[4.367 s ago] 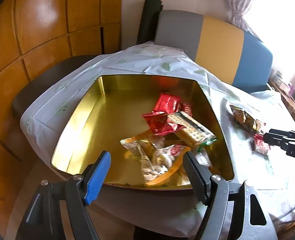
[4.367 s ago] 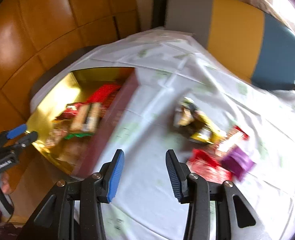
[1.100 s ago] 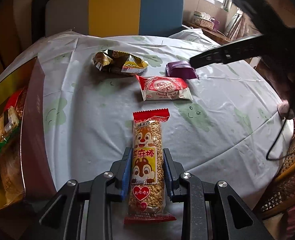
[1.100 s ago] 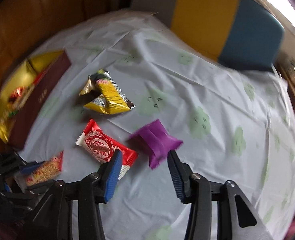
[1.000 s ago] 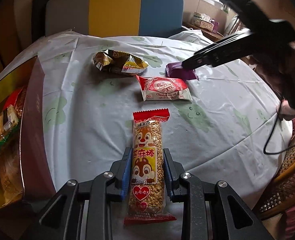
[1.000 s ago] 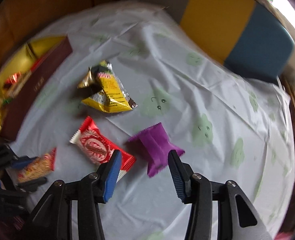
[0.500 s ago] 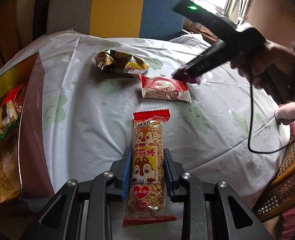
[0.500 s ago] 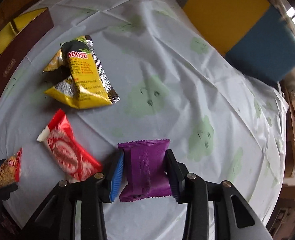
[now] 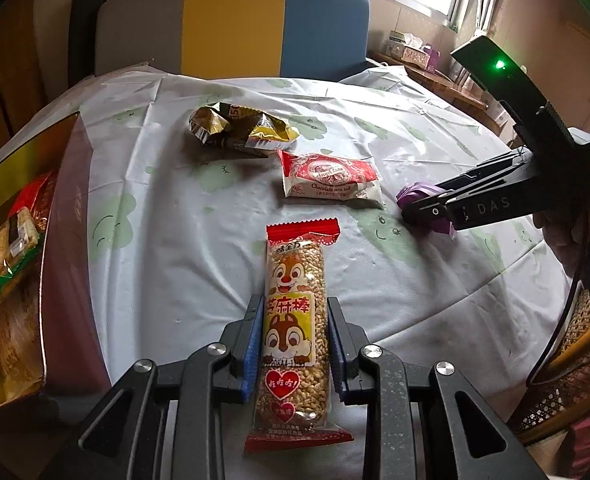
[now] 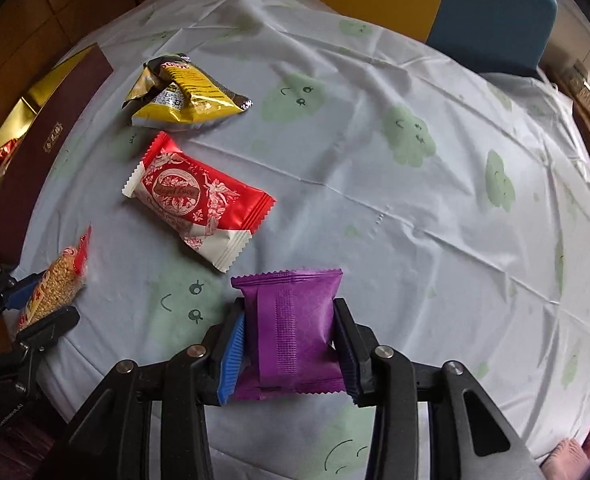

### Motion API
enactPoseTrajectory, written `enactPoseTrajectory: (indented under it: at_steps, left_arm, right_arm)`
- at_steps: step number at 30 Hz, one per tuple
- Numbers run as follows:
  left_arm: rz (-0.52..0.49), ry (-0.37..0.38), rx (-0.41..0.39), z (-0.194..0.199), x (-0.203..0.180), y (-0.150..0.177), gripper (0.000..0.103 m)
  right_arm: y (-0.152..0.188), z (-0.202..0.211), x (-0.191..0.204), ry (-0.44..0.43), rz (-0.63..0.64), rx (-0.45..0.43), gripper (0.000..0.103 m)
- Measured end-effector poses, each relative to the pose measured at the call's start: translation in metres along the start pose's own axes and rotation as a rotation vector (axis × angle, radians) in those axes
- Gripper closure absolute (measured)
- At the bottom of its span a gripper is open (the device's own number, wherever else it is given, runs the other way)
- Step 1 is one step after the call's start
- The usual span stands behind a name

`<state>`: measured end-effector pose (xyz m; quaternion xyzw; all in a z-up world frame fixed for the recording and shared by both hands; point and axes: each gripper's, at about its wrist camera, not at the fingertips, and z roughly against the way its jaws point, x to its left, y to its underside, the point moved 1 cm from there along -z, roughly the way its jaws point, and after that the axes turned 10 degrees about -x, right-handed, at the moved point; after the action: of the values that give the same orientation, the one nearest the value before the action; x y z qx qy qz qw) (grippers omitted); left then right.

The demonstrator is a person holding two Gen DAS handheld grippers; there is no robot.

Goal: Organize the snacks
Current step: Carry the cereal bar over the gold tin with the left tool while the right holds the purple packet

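My left gripper is shut on a long puffed-grain bar with a squirrel print, which lies lengthwise on the white tablecloth. My right gripper points steeply down at the table. A purple packet sits between its pads, which press its sides while the jaws are opening slightly. From the left wrist view, the right gripper and the purple packet are at the right. A red-and-white chocolate packet and yellow packets lie loose beyond.
A gold tin with a dark red wall stands at the table's left edge and holds several snacks. A grey, yellow and blue chair back stands behind the table. A wicker seat is at the near right.
The right gripper came down over the purple packet and closed on it, then shifted with it nearer and to the right. The left gripper and its bar stayed still.
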<state>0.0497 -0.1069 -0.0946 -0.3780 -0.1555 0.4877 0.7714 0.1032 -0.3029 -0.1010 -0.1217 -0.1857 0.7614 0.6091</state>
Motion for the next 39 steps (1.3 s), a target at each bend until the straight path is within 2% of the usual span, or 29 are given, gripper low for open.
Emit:
enactPoseTrajectory:
  at_steps: [4, 10, 15, 19, 26, 30, 39]
  left_arm:
    - [-0.006, -0.015, 0.002, 0.000, -0.004, -0.001, 0.074]
    - [0.005, -0.028, 0.009, 0.008, -0.004, -0.001, 0.074]
    - [0.042, -0.023, -0.037, 0.034, 0.002, -0.008, 0.074]
    - [0.072, -0.049, -0.073, 0.055, 0.011, -0.016, 0.074]
    - [0.142, -0.208, -0.157, 0.097, 0.051, -0.034, 0.074]
    - [0.176, -0.279, -0.176, 0.113, 0.077, -0.034, 0.074]
    - [0.256, -0.342, -0.166, 0.129, 0.110, -0.016, 0.074]
  right_arm:
    - [0.004, -0.001, -0.009, -0.006, 0.006, -0.019, 0.061]
    - [-0.001, 0.000, 0.002, 0.032, 0.065, -0.032, 0.061]
    - [0.001, 0.002, 0.014, 0.051, 0.101, -0.041, 0.061]
    - [0.003, 0.002, 0.016, 0.054, 0.110, -0.043, 0.061]
    - [0.003, 0.000, 0.038, 0.090, 0.183, -0.065, 0.061]
    - [0.005, 0.002, 0.043, 0.099, 0.200, -0.070, 0.061]
    - [0.006, 0.002, 0.046, 0.112, 0.231, -0.081, 0.061]
